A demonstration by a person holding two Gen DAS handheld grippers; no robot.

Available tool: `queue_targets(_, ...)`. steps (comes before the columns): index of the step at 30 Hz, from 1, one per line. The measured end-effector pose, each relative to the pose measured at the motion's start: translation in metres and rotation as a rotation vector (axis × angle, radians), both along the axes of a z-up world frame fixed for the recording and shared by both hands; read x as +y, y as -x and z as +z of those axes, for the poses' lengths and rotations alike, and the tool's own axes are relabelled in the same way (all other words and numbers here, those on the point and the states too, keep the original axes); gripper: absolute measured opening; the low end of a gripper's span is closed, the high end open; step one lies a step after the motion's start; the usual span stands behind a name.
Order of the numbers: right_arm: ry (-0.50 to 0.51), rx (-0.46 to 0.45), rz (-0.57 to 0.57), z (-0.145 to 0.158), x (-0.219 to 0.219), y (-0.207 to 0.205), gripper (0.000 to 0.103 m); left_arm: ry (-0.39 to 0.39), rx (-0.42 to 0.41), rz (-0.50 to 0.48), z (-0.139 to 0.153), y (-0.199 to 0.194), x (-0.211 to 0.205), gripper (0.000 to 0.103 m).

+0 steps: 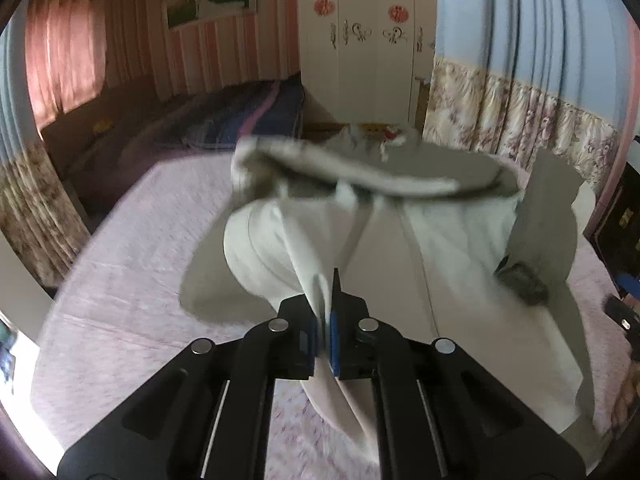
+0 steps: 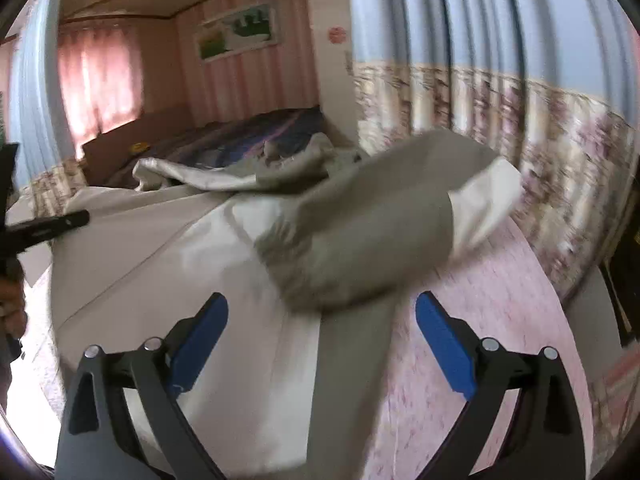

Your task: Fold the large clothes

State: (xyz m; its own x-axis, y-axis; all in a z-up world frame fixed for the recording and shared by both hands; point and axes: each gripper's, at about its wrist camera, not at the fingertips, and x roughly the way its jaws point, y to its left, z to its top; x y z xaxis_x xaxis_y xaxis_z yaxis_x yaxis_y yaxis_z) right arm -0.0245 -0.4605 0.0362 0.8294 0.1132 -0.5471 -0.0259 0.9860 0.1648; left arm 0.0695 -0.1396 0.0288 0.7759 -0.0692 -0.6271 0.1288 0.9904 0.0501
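A large two-tone garment of pale cream and grey-olive fabric (image 1: 460, 248) lies spread across the middle of a bed covered in a pink patterned sheet (image 1: 132, 272), reaching toward its far edge, where the cloth bunches into a rumpled heap. One grey-olive sleeve with a cream cuff (image 2: 372, 220) is lifted off the sheet near the bed's right edge, blurred. The left gripper (image 1: 325, 312) has its blue-padded jaws pressed together on a raised fold of the cream cloth, which runs up from between the pads. The right gripper (image 2: 322, 340) stands wide open over the garment's near part, with nothing between its blue pads (image 2: 444, 352). Beyond the bed hang blue and floral curtains (image 1: 532, 80), and a white wardrobe (image 1: 368, 40) stands against the far wall.
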Motion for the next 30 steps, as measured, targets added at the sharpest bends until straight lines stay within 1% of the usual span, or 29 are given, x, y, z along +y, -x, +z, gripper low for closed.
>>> queue_targets(2, -0.008, -0.024, 0.024, 0.009, -0.002, -0.008, 0.095, -0.042, -0.023, 0.008, 0.02, 0.009, -0.006, 0.006)
queue_targets(3, -0.007, -0.028, 0.032, 0.012, -0.002, -0.012, 0.095, -0.09, -0.034, 0.008, 0.031, 0.012, -0.011, 0.01)
queue_targets(4, -0.007, -0.03, 0.048, 0.015, -0.001, -0.018, 0.095, -0.118, -0.041, 0.013, 0.036, 0.013, -0.015, 0.015)
queue_targets(5, -0.008, -0.029, 0.061, 0.016, 0.001, -0.025, 0.095, -0.186, -0.06, 0.029, 0.043, 0.013, -0.019, 0.031)
queue_targets(6, -0.008, -0.026, 0.074, 0.017, 0.004, -0.031, 0.095, -0.244, -0.091, 0.061, 0.045, 0.015, -0.02, 0.076)
queue_targets(7, -0.007, -0.021, 0.087, 0.018, 0.007, -0.036, 0.095, -0.271, -0.107, 0.086, 0.047, 0.016, -0.02, 0.093)
queue_targets(8, -0.005, -0.02, 0.102, 0.018, 0.011, -0.041, 0.095, -0.276, -0.127, 0.106, 0.045, 0.022, -0.014, 0.097)
queue_targets(9, 0.002, -0.021, 0.112, 0.018, 0.017, -0.045, 0.095, -0.272, -0.106, 0.118, 0.042, 0.023, -0.008, 0.099)
queue_targets(11, 0.016, -0.015, 0.123, 0.017, 0.024, -0.051, 0.095, -0.235, -0.04, 0.147, 0.026, 0.028, 0.012, 0.099)
queue_targets(12, 0.019, -0.01, 0.126, 0.017, 0.028, -0.055, 0.095, -0.225, -0.02, 0.166, 0.019, 0.029, 0.022, 0.099)
queue_targets(14, 0.019, -0.009, 0.123, 0.016, 0.036, -0.055, 0.095, -0.215, 0.011, 0.196, 0.003, 0.038, 0.046, 0.099)
queue_targets(17, 0.02, -0.022, 0.086, 0.022, 0.05, -0.052, 0.095, -0.177, 0.048, 0.2, -0.018, 0.049, 0.077, 0.099)
queue_targets(20, 0.012, -0.024, 0.024, 0.025, 0.062, -0.053, 0.095, -0.12, 0.037, 0.165, -0.029, 0.062, 0.102, 0.099)
queue_targets(22, 0.036, 0.022, -0.003, 0.024, 0.071, -0.061, 0.095, -0.091, 0.024, 0.135, -0.036, 0.067, 0.113, 0.099)
queue_targets(24, 0.055, 0.076, -0.03, 0.027, 0.085, -0.066, 0.095, -0.064, 0.012, 0.075, -0.044, 0.069, 0.124, 0.099)
queue_targets(26, 0.063, 0.061, -0.063, 0.034, 0.095, -0.056, 0.095, -0.062, -0.001, 0.031, -0.054, 0.062, 0.132, 0.099)
queue_targets(29, 0.127, 0.058, -0.133, 0.046, 0.113, -0.033, 0.095, -0.032, 0.011, -0.025, -0.068, 0.046, 0.143, 0.098)
queue_targets(30, 0.142, 0.059, -0.149, 0.05, 0.116, -0.027, 0.095, -0.042, 0.023, -0.039, -0.074, 0.04, 0.145, 0.094)
